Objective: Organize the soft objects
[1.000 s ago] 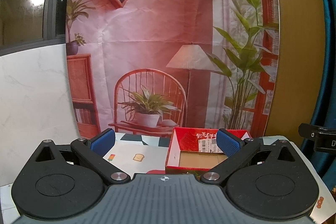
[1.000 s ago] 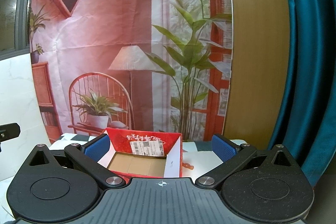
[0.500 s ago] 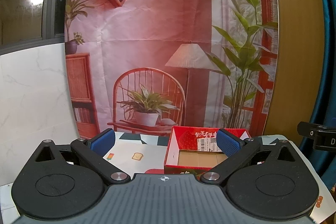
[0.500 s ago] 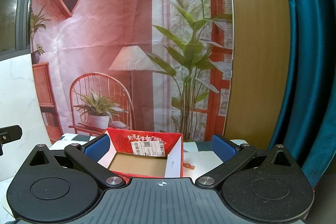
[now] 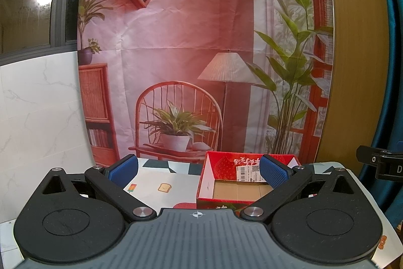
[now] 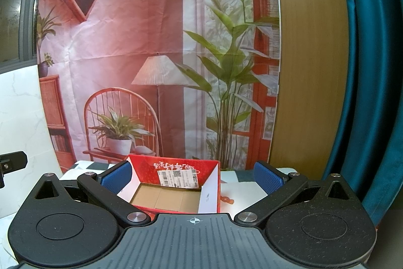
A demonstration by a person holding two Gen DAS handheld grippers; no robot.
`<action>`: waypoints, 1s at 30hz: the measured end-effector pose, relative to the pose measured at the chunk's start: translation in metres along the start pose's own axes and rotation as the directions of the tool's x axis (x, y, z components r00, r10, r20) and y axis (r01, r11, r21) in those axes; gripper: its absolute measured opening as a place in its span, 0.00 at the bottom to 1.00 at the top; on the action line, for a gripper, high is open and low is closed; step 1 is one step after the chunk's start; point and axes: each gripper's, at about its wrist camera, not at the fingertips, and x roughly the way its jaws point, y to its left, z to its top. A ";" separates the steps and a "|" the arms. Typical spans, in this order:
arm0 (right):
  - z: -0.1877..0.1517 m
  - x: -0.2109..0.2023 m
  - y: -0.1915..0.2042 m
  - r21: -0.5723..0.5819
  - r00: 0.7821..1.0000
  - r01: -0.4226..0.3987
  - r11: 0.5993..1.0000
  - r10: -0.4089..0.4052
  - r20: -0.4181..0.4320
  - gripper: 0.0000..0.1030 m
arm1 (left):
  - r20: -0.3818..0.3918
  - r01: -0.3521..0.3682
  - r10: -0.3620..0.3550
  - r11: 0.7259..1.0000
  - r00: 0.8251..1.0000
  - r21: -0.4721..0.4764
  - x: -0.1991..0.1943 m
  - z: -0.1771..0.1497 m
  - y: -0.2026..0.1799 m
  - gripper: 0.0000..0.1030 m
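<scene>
A red cardboard box (image 5: 226, 163) with an open top and a bare brown floor stands on the table; in the right wrist view the same red box (image 6: 148, 168) shows a white label on its far wall. My left gripper (image 5: 199, 169) is open, held above the table with the box behind its right finger. My right gripper (image 6: 192, 173) is open too, and the box lies between its fingers, farther off. Neither holds anything. No soft object shows in either view.
A white tablecloth (image 5: 156, 183) with small food pictures covers the table. A printed backdrop (image 5: 189, 42) of a room hangs right behind it. A teal curtain (image 6: 372, 67) hangs at the right, and white marble wall (image 5: 37, 105) at the left.
Both views have crept slightly, the left one drifting so the box sits a little lower and more central. Both grippers stay open.
</scene>
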 end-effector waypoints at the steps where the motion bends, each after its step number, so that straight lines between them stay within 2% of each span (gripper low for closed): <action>1: 0.000 0.000 0.000 0.000 1.000 0.000 1.000 0.000 0.000 1.00 | 0.000 0.000 0.000 1.000 1.000 0.000 0.000 0.000 0.000 1.00; 13: 0.000 0.001 0.006 0.004 1.000 -0.006 1.000 0.006 -0.003 1.00 | -0.005 0.004 -0.004 1.000 1.000 -0.002 0.001 -0.002 -0.001 1.00; 20: -0.011 0.005 0.005 0.048 0.999 -0.051 0.998 0.050 0.014 1.00 | -0.020 -0.021 0.021 1.000 1.000 0.012 0.013 -0.013 -0.001 1.00; 24: -0.028 0.021 -0.004 0.091 0.997 -0.072 0.993 0.072 0.005 1.00 | -0.067 -0.020 0.020 1.000 0.998 0.001 0.033 -0.028 0.002 1.00; 28: -0.052 0.043 -0.013 0.203 0.987 -0.153 0.967 0.158 -0.012 1.00 | -0.132 -0.006 0.004 1.000 0.991 -0.018 0.059 -0.048 0.006 1.00; 30: -0.065 0.052 -0.014 0.210 0.986 -0.159 0.965 0.165 -0.010 1.00 | -0.159 0.005 -0.010 0.999 0.987 -0.032 0.072 -0.059 0.009 1.00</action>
